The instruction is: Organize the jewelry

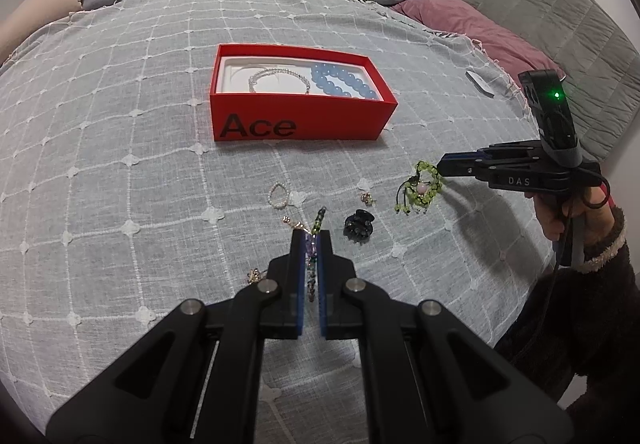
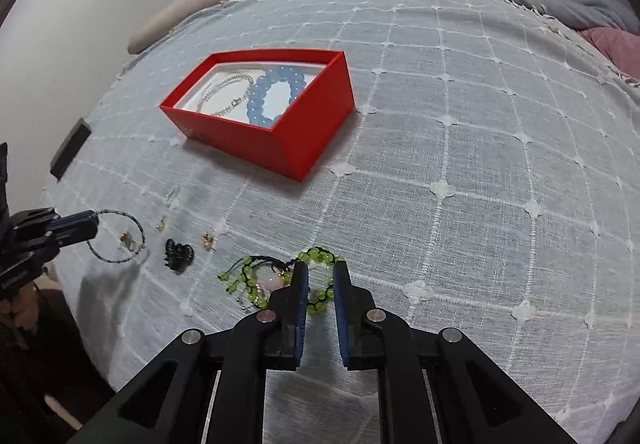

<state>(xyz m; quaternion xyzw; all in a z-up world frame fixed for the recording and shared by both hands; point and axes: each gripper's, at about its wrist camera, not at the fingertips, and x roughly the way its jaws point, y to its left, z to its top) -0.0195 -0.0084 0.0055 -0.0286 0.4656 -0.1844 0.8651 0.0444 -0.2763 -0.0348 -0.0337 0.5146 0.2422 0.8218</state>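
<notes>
My left gripper (image 1: 311,236) is shut on a thin bracelet of small dark green and purple beads (image 1: 319,222); in the right wrist view that loop (image 2: 120,236) hangs from the left gripper (image 2: 94,222). The right gripper (image 2: 320,266) is slightly open over a green bead bracelet with black cords (image 2: 248,276). Part of that loop lies between the fingers without being pinched. From the left wrist, the right gripper (image 1: 440,166) touches the green bracelet (image 1: 424,184) at its top. A red box (image 1: 304,116) holds a blue bead bracelet (image 1: 344,82) and a silver chain (image 1: 276,78).
Loose on the checked grey bedspread: a black hair claw (image 1: 359,226), a small pearl ring (image 1: 279,195), an earring (image 1: 366,197) and gold bits (image 1: 290,221). A person's sleeved hand (image 1: 592,244) holds the right gripper. A small white item (image 1: 480,83) lies far right; pillows line the back.
</notes>
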